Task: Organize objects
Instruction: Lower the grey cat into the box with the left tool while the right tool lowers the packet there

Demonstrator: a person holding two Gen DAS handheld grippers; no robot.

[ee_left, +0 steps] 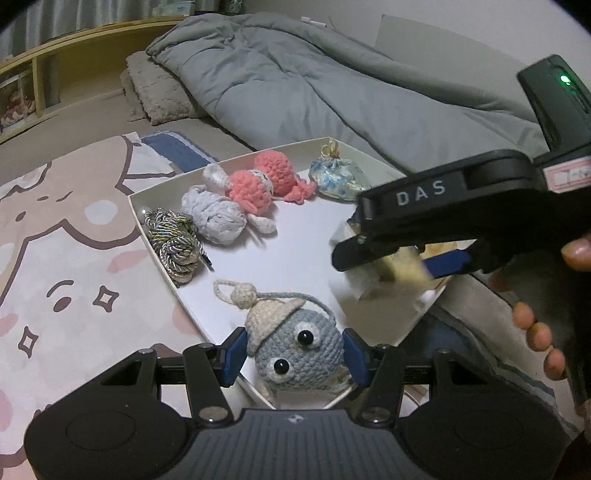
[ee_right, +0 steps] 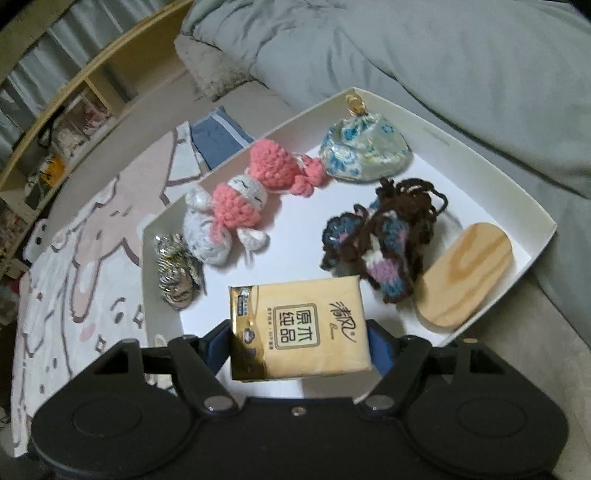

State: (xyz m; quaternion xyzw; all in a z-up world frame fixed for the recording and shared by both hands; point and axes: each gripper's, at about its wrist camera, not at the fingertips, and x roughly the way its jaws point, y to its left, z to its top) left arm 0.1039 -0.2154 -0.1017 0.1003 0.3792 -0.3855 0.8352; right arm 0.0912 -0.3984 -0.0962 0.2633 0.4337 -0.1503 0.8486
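White tray holds crochet toys — left claw grips blue doll, right claw tissue pack.

A bed fills the scene, its mattress under a taupe sheet. A rumpled grey duvet lies heaped across the far side. Just beside it sits a fuzzy grey pillow. A pink cartoon-print blanket covers the near left. A light wooden shelf unit runs along the left, with grey curtains behind. Lighting is dim.
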